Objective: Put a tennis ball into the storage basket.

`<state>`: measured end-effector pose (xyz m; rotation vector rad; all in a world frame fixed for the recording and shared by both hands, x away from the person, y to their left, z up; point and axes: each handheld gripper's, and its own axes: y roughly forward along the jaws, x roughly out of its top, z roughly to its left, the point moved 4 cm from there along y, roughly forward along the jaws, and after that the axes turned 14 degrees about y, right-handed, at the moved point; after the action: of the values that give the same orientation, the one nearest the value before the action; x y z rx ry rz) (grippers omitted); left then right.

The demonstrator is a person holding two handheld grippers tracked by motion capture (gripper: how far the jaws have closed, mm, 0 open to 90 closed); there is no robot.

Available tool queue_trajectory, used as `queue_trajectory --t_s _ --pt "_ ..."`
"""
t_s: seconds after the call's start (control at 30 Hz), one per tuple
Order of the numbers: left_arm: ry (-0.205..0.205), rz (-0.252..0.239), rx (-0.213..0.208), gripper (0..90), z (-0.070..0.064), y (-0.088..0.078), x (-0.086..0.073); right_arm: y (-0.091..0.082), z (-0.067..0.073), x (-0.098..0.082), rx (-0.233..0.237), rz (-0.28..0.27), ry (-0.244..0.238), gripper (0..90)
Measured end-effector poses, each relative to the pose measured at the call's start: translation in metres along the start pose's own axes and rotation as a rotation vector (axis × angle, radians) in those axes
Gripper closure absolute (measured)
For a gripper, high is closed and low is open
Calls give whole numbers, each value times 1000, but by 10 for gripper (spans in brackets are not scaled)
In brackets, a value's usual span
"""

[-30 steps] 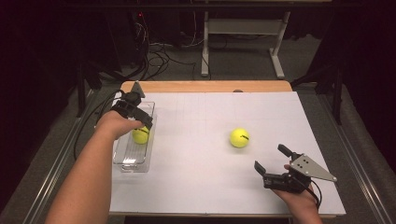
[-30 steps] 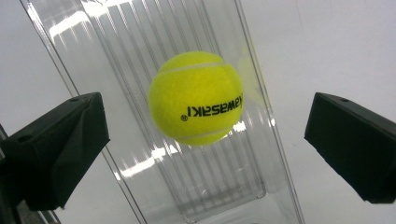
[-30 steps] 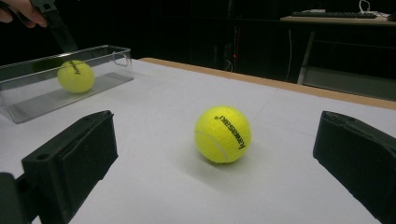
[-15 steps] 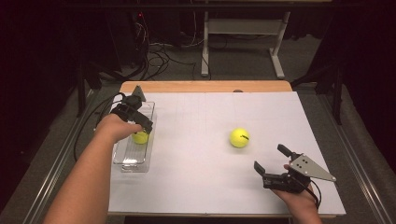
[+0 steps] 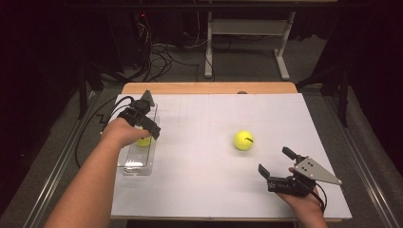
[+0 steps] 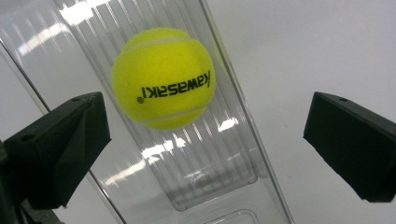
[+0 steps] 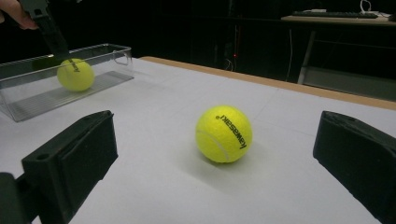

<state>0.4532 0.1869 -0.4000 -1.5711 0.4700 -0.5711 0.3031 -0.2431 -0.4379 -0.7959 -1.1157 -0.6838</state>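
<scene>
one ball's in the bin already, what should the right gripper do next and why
Probably ease the right gripper forward until its open jaws straddle the loose ball, then close. That ball sits on the table ahead of it, centred between the jaws but not yet within them. The other ball already lies in the clear bin, under the open left gripper.

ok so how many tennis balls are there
2. One tennis ball lies in the clear tray under the open left gripper. The other ball sits on the white table ahead of the right gripper.
</scene>
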Motion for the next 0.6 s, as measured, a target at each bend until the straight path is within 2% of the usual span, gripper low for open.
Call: queue_trajectory --t_s 0.27,0.43,0.6 --pt "31 -21 -15 13 -18 -1 3 0 0 0 0 1 0 2" --pt "47 -9 -6 14 -30 0 5 0 1 0 2 1 1 2" --pt "106 14 9 21 -49 4 7 0 1 0 2 0 1 2"
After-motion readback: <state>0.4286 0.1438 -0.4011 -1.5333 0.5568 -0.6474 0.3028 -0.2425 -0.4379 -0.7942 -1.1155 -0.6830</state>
